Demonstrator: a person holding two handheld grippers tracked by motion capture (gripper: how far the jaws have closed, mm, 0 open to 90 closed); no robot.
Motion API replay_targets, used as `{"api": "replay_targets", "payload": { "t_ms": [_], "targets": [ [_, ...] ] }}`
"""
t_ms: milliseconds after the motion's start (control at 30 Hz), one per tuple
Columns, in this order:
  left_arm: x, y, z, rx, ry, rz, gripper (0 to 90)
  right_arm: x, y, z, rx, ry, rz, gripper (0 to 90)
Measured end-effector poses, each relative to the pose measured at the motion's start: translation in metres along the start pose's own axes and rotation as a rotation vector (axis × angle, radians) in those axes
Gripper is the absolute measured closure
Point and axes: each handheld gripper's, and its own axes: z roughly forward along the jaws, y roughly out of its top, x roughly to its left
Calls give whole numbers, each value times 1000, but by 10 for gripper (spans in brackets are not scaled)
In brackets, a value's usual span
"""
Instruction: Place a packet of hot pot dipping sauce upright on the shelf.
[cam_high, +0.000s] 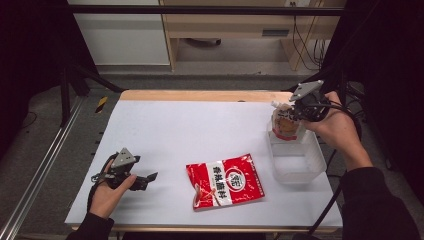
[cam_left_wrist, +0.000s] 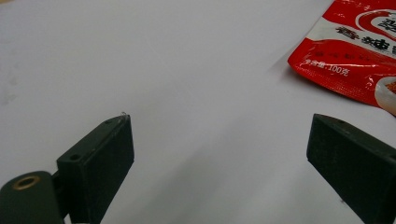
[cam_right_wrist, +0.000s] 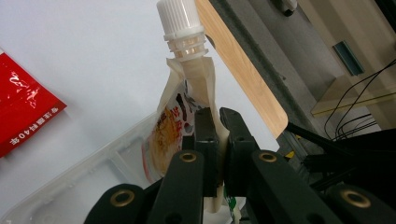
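Note:
My right gripper (cam_high: 296, 112) is shut on a spouted pouch (cam_high: 285, 124) with a white screw cap (cam_right_wrist: 180, 18), held over the far end of a clear plastic tub (cam_high: 307, 172) at the table's right. In the right gripper view its fingers (cam_right_wrist: 205, 135) pinch the pouch (cam_right_wrist: 173, 126) just below the spout. A red flat sachet (cam_high: 225, 181) with white print lies on the white table near the front middle. My left gripper (cam_high: 152, 177) rests open near the front left; its jaws stand wide apart over bare table, with the red sachet (cam_left_wrist: 355, 51) ahead to the right.
The white sheet (cam_high: 190, 130) covers the table, with a wooden strip (cam_high: 200, 95) along its far edge. A metal rail (cam_high: 40, 170) runs down the left side. The clear tub (cam_right_wrist: 70, 186) holds nothing that I can see.

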Motion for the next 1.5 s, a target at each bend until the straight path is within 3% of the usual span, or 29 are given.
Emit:
{"api": "replay_targets", "payload": {
  "t_ms": [533,1267,1500],
  "targets": [
    [-1,0,2,9,0,3,75,-2,-17,12,-2,33,14,865],
    [-2,-1,3,16,-1,7,75,14,-37,44,40,116,63,858],
    [-2,0,3,17,-1,12,75,15,-40,41,38,127,81,833]
  ]
}}
